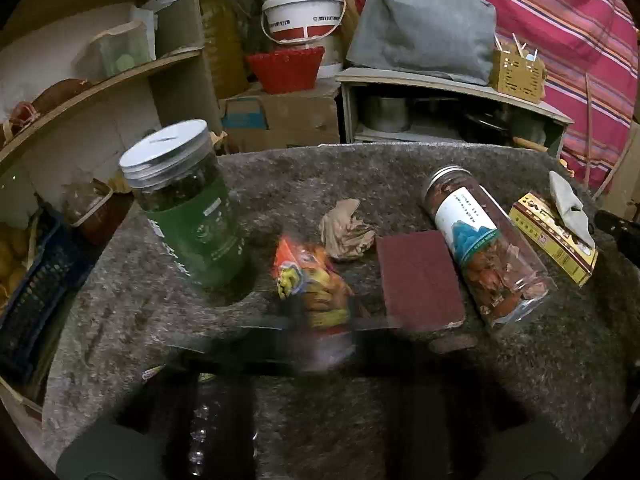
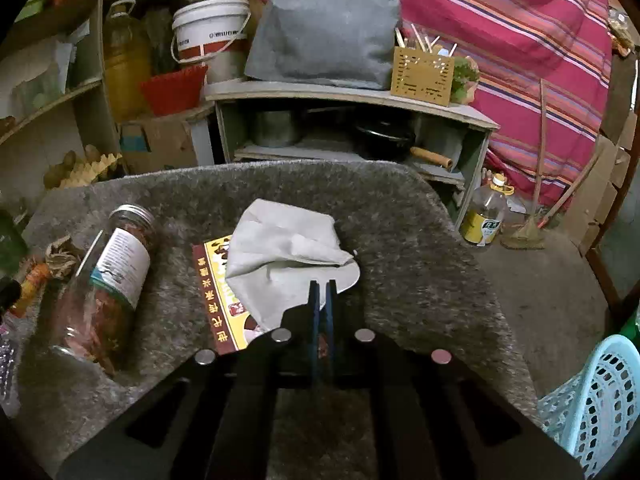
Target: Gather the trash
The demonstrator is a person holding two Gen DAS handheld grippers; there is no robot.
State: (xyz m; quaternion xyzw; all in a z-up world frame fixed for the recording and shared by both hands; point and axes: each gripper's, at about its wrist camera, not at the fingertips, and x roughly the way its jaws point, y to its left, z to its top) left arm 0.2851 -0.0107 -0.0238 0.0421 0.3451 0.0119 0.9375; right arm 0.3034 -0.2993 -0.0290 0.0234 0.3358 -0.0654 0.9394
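In the left wrist view an orange and yellow snack wrapper (image 1: 316,284) sits blurred between my left gripper's (image 1: 316,324) dark fingers, which seem shut on it just above the grey felt table (image 1: 280,184). A crumpled brown paper (image 1: 346,230) lies just behind it. In the right wrist view my right gripper (image 2: 322,286) is shut on the near edge of a crumpled white tissue (image 2: 288,248), which lies over a yellow and brown box (image 2: 218,300). The same tissue (image 1: 568,200) and box (image 1: 554,236) show at the right in the left wrist view.
A green jar (image 1: 188,204) stands at the left. A dark red sponge block (image 1: 418,280) and a lying clear jar (image 1: 484,248) are at the middle right. A light blue basket (image 2: 600,396) sits off the table's right edge. Shelves, a bucket (image 1: 304,12) and boxes stand behind.
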